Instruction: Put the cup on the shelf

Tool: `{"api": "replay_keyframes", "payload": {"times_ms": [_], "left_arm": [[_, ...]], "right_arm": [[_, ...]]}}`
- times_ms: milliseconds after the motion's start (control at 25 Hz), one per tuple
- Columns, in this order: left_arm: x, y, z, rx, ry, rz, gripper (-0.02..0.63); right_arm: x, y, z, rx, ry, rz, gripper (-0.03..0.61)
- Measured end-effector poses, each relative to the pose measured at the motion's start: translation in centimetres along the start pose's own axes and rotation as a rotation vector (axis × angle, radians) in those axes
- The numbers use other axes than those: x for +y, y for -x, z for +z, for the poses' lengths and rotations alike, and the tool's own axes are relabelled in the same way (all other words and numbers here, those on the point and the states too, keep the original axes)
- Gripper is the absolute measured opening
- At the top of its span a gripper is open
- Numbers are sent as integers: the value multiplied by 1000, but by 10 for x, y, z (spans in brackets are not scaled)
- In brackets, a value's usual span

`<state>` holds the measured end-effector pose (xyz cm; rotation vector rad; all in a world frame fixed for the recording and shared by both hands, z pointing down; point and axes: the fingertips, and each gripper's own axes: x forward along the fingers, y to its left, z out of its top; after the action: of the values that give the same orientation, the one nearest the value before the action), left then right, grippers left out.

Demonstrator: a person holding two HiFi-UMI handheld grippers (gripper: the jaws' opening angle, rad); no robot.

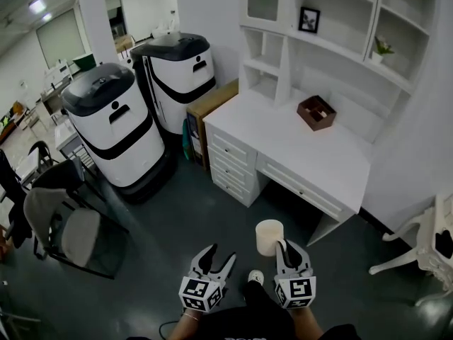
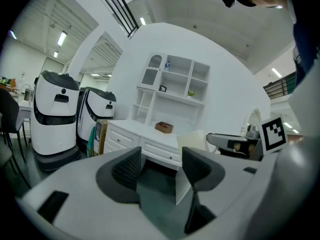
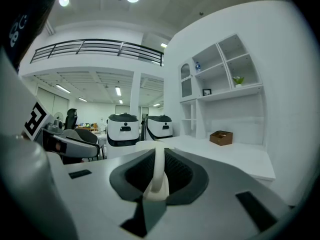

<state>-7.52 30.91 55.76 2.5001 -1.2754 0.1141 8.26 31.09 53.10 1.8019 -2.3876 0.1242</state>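
Observation:
A cream cup (image 1: 269, 236) hangs in front of me over the dark floor, held by its handle. My right gripper (image 1: 282, 246) is shut on that handle (image 3: 158, 169), which stands upright between the pads. My left gripper (image 1: 218, 257) is beside it on the left, open, with nothing between its fingers (image 2: 127, 168). In the left gripper view the cup (image 2: 192, 140) and the right gripper (image 2: 235, 144) show at the right. The white shelf unit (image 1: 333, 55) rises over a white desk (image 1: 333, 161) ahead of both grippers.
A brown open box (image 1: 316, 112) sits on the desk. A small picture frame (image 1: 308, 20) and a potted plant (image 1: 382, 48) stand in the shelf. Two white machines with black tops (image 1: 113, 126) stand at the left, a chair (image 1: 64, 229) lower left, a white chair (image 1: 425, 253) at the right.

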Motion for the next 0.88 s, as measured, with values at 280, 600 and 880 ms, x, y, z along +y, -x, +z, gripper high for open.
{"api": "replay_keyframes", "payload": {"times_ms": [280, 600, 880], "left_arm": [[9, -82, 19, 21, 19, 73, 252], [7, -162, 35, 17, 22, 80, 252], [8, -202, 43, 24, 27, 72, 252]], "right_arm": [[-57, -71, 16, -9, 12, 78, 58], [-115, -125, 19, -7, 8, 111, 58], [-141, -152, 24, -12, 0, 121, 58]]}}
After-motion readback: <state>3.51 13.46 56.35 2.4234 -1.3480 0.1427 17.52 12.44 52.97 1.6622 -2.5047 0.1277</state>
